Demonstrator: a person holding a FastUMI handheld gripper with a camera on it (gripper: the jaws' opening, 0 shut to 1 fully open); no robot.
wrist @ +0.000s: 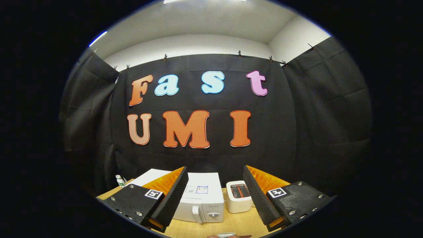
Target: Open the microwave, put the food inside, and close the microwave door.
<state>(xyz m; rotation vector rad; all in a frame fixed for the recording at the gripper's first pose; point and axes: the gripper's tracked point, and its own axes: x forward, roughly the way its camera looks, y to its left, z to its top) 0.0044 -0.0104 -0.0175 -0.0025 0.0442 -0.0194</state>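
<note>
A white microwave [201,201] stands on the wooden table [238,223], its door shut and its handle [197,214] and a round knob facing me. My gripper [216,185] is held high and well back from it, fingers wide apart with nothing between them. The microwave sits beyond the fingers, nearer the left finger [172,195]. At the very near edge of the table, below the fingers, a small pale object [226,235] is partly cut off; I cannot tell what it is.
A white toaster [238,196] stands just right of the microwave, close to the right finger [259,195]. A small white bottle with a green label [120,181] stands at the table's far left. Black cloth walls close in behind and at both sides.
</note>
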